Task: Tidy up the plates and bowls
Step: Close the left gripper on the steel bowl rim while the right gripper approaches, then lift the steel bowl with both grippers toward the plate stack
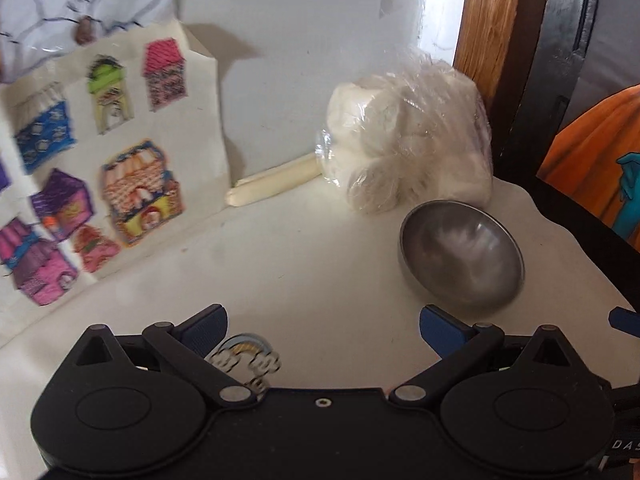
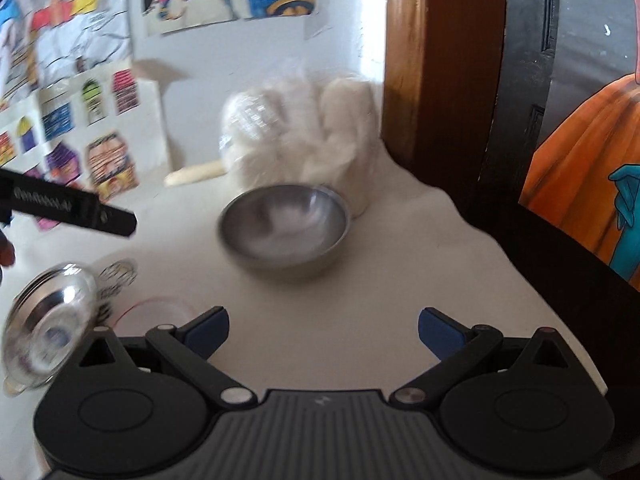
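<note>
A steel bowl [image 1: 460, 252] stands upright on the white table [image 1: 312, 248], ahead and to the right of my left gripper [image 1: 324, 330], which is open with nothing between its fingers. In the right wrist view the same bowl [image 2: 284, 228] sits straight ahead of my right gripper [image 2: 324, 332], also open and holding nothing, a short gap short of the bowl. A shiny steel plate [image 2: 48, 328] shows tilted at the left edge of that view. I cannot tell what supports it. The black side of the left gripper [image 2: 72, 208] reaches in above it.
A clear bag of white lumps [image 1: 408, 140] leans against the wall right behind the bowl. A pale stick [image 1: 272, 186] lies beside it. Coloured drawings [image 1: 100, 168] stand along the left. A dark wooden frame [image 2: 440, 80] bounds the table's curved right edge. A rainbow sticker [image 1: 248, 360] marks the tabletop.
</note>
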`<action>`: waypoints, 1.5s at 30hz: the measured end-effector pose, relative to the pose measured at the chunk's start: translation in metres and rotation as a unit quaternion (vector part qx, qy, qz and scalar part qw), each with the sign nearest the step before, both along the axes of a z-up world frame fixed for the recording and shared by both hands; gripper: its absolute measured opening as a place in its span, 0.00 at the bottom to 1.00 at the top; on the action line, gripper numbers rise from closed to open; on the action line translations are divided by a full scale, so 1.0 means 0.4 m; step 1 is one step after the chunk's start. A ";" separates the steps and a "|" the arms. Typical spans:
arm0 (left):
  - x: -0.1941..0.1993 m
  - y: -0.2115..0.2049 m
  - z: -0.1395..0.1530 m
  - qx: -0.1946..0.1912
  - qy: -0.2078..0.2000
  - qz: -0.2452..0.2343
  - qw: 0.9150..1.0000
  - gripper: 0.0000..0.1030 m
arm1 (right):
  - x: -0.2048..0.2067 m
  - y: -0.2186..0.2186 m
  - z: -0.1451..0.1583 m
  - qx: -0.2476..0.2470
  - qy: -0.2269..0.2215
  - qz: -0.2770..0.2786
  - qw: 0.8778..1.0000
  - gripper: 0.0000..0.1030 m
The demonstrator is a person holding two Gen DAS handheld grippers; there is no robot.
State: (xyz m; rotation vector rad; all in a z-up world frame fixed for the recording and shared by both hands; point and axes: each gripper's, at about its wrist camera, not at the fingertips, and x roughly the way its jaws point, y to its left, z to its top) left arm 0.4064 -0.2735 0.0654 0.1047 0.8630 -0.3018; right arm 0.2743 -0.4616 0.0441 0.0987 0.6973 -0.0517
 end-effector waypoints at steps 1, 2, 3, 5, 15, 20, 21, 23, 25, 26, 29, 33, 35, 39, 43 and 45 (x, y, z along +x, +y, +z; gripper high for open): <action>0.015 -0.008 -0.008 -0.007 0.002 -0.001 1.000 0.99 | 0.016 -0.012 -0.006 0.010 -0.001 -0.003 1.000 1.00; 0.029 -0.014 -0.015 -0.015 0.001 -0.001 1.000 0.99 | 0.032 -0.019 -0.011 0.019 -0.003 -0.006 1.000 1.00; 0.041 -0.016 -0.022 -0.022 -0.003 0.001 1.000 0.99 | 0.046 -0.028 -0.015 0.026 -0.006 -0.010 1.000 1.00; 0.067 -0.025 -0.033 -0.034 -0.012 0.006 0.999 0.99 | 0.075 -0.039 -0.020 0.037 -0.015 -0.016 0.999 1.00; 0.148 -0.061 -0.096 -0.065 0.000 -0.001 0.998 0.99 | 0.176 -0.047 -0.068 0.037 -0.024 -0.034 0.998 0.96; 0.163 -0.065 -0.125 -0.075 0.022 -0.006 0.997 0.93 | 0.194 -0.041 -0.087 0.044 -0.014 -0.034 0.998 0.85; 0.166 -0.067 -0.130 -0.078 0.028 -0.007 0.997 0.92 | 0.197 -0.039 -0.091 0.046 -0.012 -0.033 0.998 0.83; 0.170 -0.069 -0.140 -0.082 0.037 -0.008 0.996 0.86 | 0.202 -0.035 -0.098 0.050 -0.008 -0.032 0.998 0.77; 0.171 -0.076 -0.149 -0.085 0.047 -0.014 0.995 0.77 | 0.203 -0.031 -0.106 0.055 -0.006 -0.031 0.998 0.72; 0.170 -0.080 -0.155 -0.085 0.052 -0.017 0.995 0.68 | 0.204 -0.030 -0.109 0.060 -0.007 -0.031 0.998 0.69; 0.167 -0.084 -0.163 -0.111 0.071 -0.030 0.991 0.37 | 0.204 -0.028 -0.119 0.084 -0.011 -0.029 0.996 0.46; 0.152 -0.092 -0.154 -0.123 0.093 -0.034 0.987 0.12 | 0.196 -0.011 -0.116 0.091 -0.008 -0.034 0.995 0.31; 0.134 -0.084 -0.145 -0.125 0.091 -0.036 0.987 0.12 | 0.184 -0.003 -0.106 0.090 -0.009 -0.038 0.995 0.30; 0.089 -0.044 -0.113 -0.141 0.095 -0.039 0.985 0.12 | 0.146 0.010 -0.071 0.094 -0.018 -0.039 0.995 0.26; 0.038 -0.016 -0.060 -0.144 0.077 -0.044 0.985 0.12 | 0.101 0.038 -0.024 0.084 -0.029 -0.035 0.995 0.25; 0.012 0.002 -0.032 -0.148 0.067 -0.045 0.986 0.11 | 0.075 0.052 0.000 0.080 -0.036 -0.032 0.996 0.25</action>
